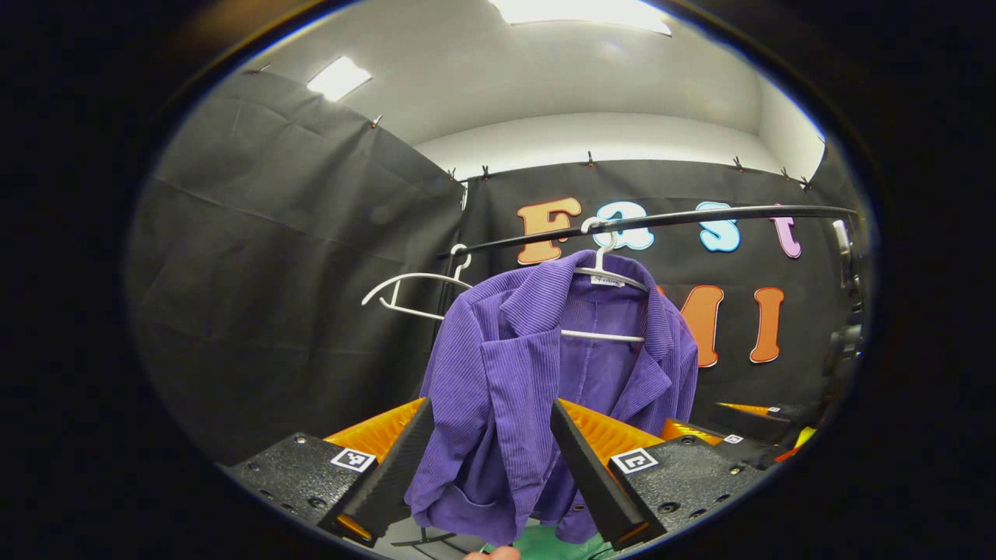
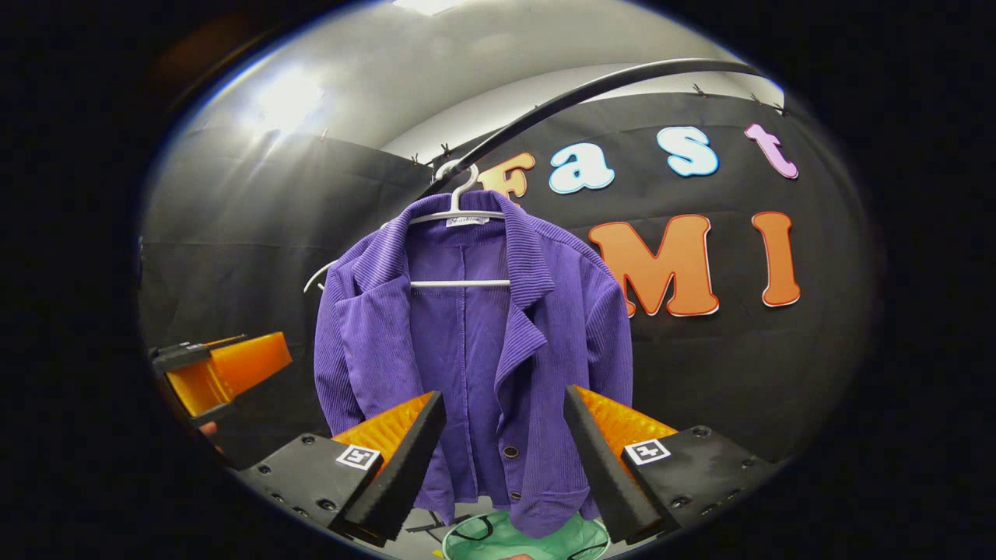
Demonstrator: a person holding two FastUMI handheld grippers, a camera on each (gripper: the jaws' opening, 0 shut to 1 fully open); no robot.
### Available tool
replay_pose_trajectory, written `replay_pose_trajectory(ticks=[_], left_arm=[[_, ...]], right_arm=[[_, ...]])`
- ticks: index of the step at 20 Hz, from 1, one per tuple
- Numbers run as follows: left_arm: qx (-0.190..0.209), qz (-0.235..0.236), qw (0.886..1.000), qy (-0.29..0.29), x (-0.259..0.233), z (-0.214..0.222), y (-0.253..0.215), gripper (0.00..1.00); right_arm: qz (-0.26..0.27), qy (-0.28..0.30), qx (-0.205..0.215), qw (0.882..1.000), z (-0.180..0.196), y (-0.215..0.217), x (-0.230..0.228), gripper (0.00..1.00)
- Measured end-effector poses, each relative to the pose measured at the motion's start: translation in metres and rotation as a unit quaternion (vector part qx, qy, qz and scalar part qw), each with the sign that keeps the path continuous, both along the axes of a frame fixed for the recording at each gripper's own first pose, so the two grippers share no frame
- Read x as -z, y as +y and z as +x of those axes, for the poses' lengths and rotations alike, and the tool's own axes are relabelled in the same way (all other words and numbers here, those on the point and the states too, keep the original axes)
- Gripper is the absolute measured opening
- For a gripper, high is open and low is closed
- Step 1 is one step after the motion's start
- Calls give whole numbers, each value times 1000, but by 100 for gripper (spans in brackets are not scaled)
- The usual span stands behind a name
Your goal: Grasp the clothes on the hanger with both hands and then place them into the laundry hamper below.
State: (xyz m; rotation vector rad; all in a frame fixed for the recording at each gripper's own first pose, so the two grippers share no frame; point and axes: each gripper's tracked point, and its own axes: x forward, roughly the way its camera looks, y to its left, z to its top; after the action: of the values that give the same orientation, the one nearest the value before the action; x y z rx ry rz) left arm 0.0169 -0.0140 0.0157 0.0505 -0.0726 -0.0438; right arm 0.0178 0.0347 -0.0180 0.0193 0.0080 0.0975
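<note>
A purple corduroy jacket (image 1: 537, 365) (image 2: 475, 327) hangs on a white hanger (image 1: 603, 268) (image 2: 459, 214) from a black rail (image 1: 661, 222) (image 2: 576, 97). Below it sits a green mesh hamper (image 2: 529, 540) (image 1: 560, 544), mostly hidden. In the left gripper view my left gripper (image 1: 490, 451) is open, its fingers framing the jacket's left front without touching it. My right gripper (image 2: 506, 443) is open in the right gripper view, short of the jacket's lower front. The right gripper (image 1: 747, 420) also appears at the far right of the left gripper view, and the left gripper (image 2: 222, 365) at the left of the right gripper view.
A second, bare white hanger (image 1: 412, 292) hangs on the rail to the left of the jacket. Black cloth walls (image 1: 296, 272) close the booth behind and to the left. A fingertip (image 1: 494, 554) shows at the bottom edge.
</note>
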Motion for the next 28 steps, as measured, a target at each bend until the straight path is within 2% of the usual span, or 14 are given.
replay_pose_trajectory(ticks=[2, 6, 7, 12, 13, 15, 18, 19, 20, 21, 24, 25, 26, 28], left_arm=[[-8, -1, 1000, -2, 0, -4, 3, 91], [-36, 10, 999, 10, 7, -11, 19, 91], [-43, 10, 999, 13, 9, -13, 23, 91], [-65, -10, 997, 28, 17, -15, 34, 91], [-65, -10, 997, 28, 17, -14, 33, 91], [-59, -9, 998, 30, 21, -12, 28, 92], [-37, -17, 999, 35, 29, 0, 14, 95], [-28, -22, 999, 40, 33, 4, 7, 92], [-19, -27, 998, 45, 38, 10, 0, 92], [-9, -33, 998, 50, 43, 16, -9, 95], [19, -55, 996, 70, 60, 41, -36, 92], [26, -61, 995, 79, 70, 49, -45, 92], [27, -68, 994, 86, 78, 56, -53, 92], [21, -82, 993, 86, 89, 82, -69, 95]], right_arm=[[6, 5, -11, 1000, 21, 4, 5, 94], [10, 19, -22, 1000, 62, 15, 23, 98], [12, 29, -10, 999, 75, 13, 31, 94], [35, 28, 62, 997, 136, -15, 43, 94], [31, 27, 71, 997, 140, -23, 43, 100], [40, 29, 76, 996, 149, -36, 40, 97], [39, 27, 77, 996, 150, -65, 34, 23], [50, 22, 72, 996, 142, -71, 26, 27], [58, 14, 67, 996, 132, -74, 17, 10], [62, 2, 64, 996, 121, -82, 5, 2], [54, -47, 73, 995, 84, -102, -33, 7], [51, -66, 75, 994, 67, -108, -49, 0], [49, -79, 74, 993, 57, -111, -63, 7], [44, -98, 69, 992, 41, -115, -84, 7]])
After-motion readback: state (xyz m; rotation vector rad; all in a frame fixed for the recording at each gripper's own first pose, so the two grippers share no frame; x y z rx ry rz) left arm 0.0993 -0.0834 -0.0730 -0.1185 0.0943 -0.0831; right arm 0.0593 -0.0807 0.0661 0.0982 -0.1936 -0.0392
